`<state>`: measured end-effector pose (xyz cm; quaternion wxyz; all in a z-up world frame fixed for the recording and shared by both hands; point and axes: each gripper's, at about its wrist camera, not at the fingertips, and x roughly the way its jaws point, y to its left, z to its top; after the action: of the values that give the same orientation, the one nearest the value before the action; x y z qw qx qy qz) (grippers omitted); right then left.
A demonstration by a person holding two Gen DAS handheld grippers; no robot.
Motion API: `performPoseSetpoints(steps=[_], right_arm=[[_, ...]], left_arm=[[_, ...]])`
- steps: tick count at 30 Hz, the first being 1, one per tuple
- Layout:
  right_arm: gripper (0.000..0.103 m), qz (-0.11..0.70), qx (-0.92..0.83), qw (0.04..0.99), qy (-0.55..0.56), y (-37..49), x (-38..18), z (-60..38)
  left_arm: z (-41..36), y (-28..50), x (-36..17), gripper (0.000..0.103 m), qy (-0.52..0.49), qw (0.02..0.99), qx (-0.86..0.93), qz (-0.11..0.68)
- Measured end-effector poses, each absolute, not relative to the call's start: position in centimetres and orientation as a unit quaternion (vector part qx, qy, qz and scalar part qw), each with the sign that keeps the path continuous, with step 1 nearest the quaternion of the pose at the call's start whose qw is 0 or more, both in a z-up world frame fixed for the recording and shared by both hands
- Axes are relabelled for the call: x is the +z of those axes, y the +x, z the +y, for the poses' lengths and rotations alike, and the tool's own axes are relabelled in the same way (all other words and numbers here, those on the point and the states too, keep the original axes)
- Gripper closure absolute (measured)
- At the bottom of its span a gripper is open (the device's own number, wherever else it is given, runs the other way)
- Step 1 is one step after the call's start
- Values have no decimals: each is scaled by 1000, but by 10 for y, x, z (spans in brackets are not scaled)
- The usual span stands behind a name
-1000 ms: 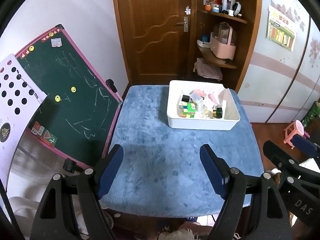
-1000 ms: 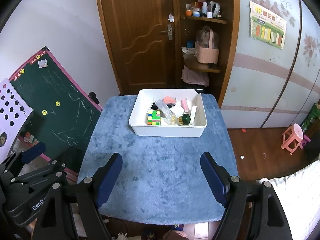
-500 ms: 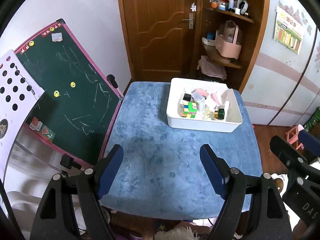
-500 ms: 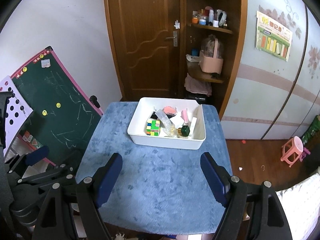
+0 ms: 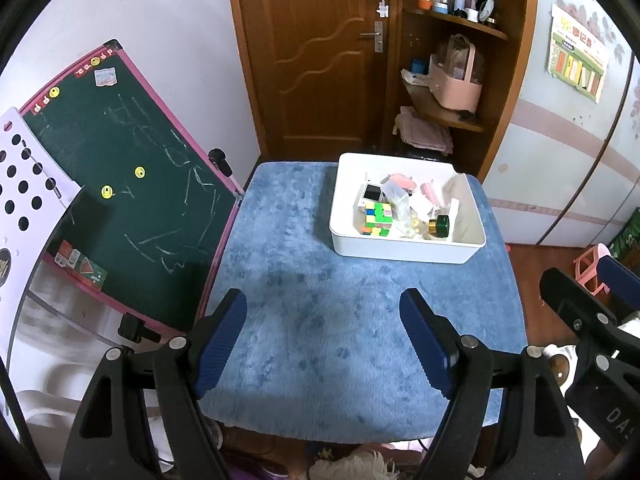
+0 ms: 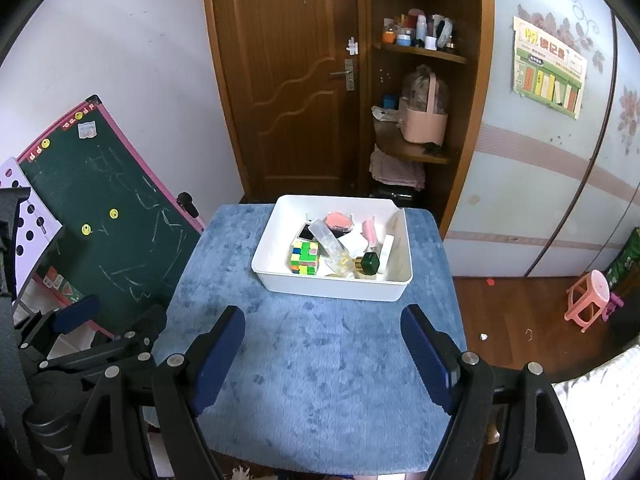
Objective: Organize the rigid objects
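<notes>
Both tongs — left tongs (image 5: 322,338) and right tongs (image 6: 322,354) — stand wide and empty over the bare blue surface (image 6: 320,360). At twelve o'clock, well apart, the white bin (image 6: 334,290) holds a colour cube (image 6: 305,257), a green-capped bottle (image 6: 370,263) and other bits — likely a reach in comes next. Nothing blocks the way; a chalkboard (image 5: 132,184) leans at nine o'clock.

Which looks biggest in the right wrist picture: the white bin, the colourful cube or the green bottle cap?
1. white bin
2. colourful cube
3. green bottle cap
All sit close together, so nearness hardly skews it.
</notes>
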<state>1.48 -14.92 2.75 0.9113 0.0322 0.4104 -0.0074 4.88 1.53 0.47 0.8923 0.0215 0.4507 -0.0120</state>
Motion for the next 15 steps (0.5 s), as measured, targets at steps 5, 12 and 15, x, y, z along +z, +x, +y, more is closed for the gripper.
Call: performPoseSetpoints(steps=[5,12,15], right_arm=[[22,411,-7,911,32,16,27,-150],[22,412,-7,910,35,19,27,-152],[22,412,-8,911,35,20,27,-152]], left_arm=[[15,51,4,21,24,891,-14,452],[14,52,4,21,24,891,-14,453],[13,52,4,21,26,891,-15,453]])
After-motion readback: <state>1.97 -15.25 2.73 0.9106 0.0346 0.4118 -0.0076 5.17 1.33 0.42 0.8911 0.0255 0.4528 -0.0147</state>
